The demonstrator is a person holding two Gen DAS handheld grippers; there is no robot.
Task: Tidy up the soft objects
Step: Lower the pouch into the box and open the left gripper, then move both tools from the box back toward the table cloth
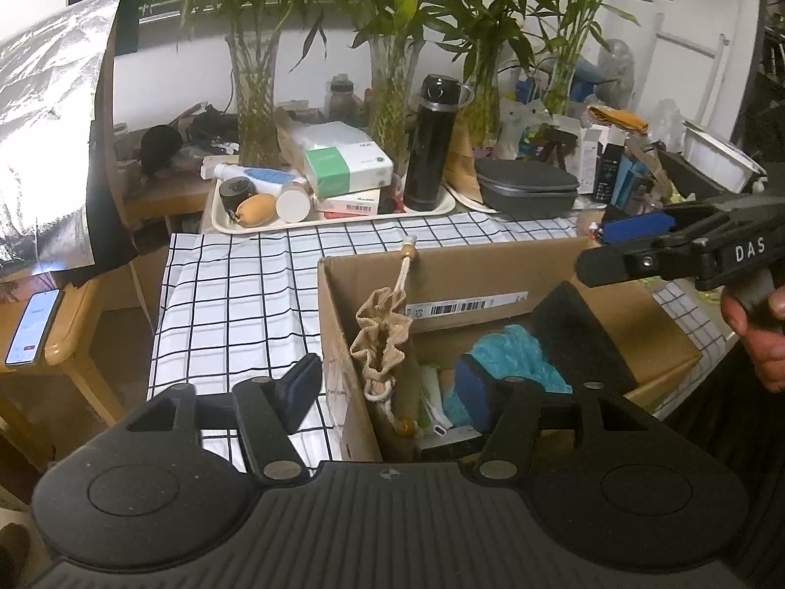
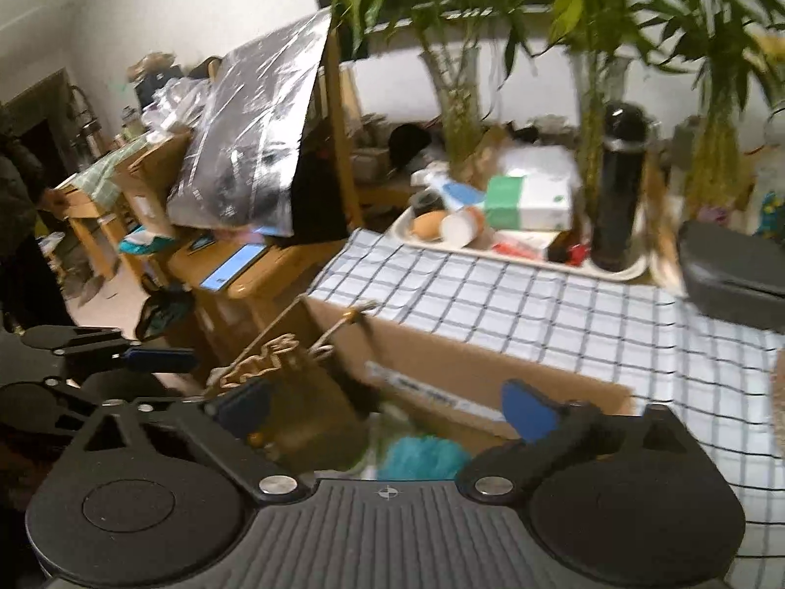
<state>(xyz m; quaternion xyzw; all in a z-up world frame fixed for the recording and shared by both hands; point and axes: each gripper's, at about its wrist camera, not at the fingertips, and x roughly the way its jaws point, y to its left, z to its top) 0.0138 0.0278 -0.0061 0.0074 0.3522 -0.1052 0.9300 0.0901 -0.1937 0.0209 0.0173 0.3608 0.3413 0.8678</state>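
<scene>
An open cardboard box [image 1: 441, 257] stands on a checked tablecloth [image 1: 235, 294]. Inside lie a teal fluffy cloth [image 1: 515, 348] and a black foam block [image 1: 579, 329]. A beige drawstring pouch [image 1: 380, 338] hangs just inside the box's left wall, and its cord runs up over the far rim. My left gripper [image 1: 387, 390] is open and straddles that wall, with the pouch between the pads but not pressed. My right gripper [image 2: 387, 407] is wide open over the box, above the teal cloth [image 2: 422, 456], and holds nothing. The pouch [image 2: 260, 368] shows at the box corner in the blurred right wrist view.
Behind the box, a cream tray [image 1: 338, 220] carries a black flask [image 1: 431, 147], cartons and tubes. Glass vases of bamboo [image 1: 255, 98] line the back, with a grey case [image 1: 527, 186] to the right. A phone [image 1: 32, 326] lies on a wooden stool at left. A person [image 2: 19, 186] stands far left.
</scene>
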